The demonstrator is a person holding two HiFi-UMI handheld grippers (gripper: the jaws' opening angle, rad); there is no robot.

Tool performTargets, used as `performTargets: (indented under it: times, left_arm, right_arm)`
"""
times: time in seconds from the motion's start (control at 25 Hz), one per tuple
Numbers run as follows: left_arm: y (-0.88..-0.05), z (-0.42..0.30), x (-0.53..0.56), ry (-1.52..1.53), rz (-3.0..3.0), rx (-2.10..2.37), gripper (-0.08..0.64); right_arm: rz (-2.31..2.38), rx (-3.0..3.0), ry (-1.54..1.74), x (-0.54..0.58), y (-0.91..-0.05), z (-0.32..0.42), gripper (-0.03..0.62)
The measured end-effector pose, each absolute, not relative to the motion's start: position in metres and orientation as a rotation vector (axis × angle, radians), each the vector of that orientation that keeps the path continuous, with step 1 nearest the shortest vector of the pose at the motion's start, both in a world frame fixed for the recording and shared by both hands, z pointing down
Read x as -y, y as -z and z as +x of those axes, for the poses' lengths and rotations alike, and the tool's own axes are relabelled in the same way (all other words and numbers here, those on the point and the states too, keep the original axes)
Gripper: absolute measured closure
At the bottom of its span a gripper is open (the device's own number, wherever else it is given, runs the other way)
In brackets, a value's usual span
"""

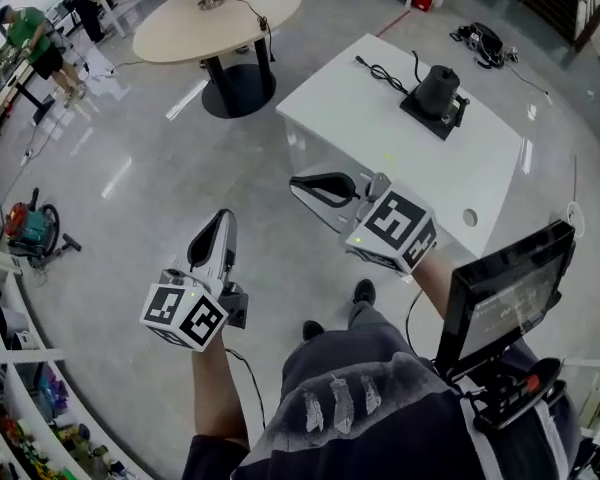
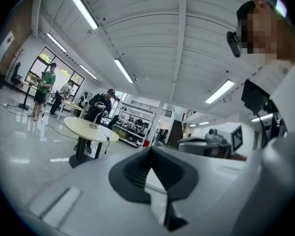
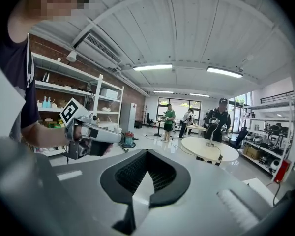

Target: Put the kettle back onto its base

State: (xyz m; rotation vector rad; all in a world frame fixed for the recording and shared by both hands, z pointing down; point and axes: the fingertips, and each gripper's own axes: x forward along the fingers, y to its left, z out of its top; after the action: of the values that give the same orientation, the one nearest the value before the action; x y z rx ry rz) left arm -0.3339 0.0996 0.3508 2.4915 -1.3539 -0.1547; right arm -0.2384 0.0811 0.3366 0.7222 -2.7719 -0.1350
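Black kettle stands on the white table; left claw and right claw are both closed on nothing.

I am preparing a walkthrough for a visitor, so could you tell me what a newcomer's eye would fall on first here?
First, the two hand-held grippers low in the head view: the left gripper and the right gripper, both shut and empty above the grey floor. Then the dark kettle sitting on its black base, on the white table beyond them, apart from both.
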Motion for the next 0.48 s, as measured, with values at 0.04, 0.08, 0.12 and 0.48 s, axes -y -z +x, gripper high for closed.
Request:
performTargets:
  times: [0.04, 0.08, 0.12, 0.48]
  left_arm:
    - [-0.351, -0.333, -0.102, 0.156, 2.5, 1.344, 0.558]
    - [-0.351, -0.332, -0.105, 0.154, 2.506, 1.329, 0.558]
    - [-0.351, -0.33, -0.108, 0.152, 2.51, 1.311, 0.558]
    - [-0.348, -0.293, -0.116, 0.107, 2.566, 1.228, 0.558]
  right_arm:
    - [0.738, 2.763, 0.137, -0.085, -0.335, -0.238, 0.591]
    - [0.753, 2.756, 0.131, -0.089, -0.334, -0.237, 0.591]
    - [0.766, 2.749, 0.121, -0.094, -0.334, -0.236, 0.591]
    - [0.836, 2.732, 0.123, -0.116, -0.33, -0.203, 0.591]
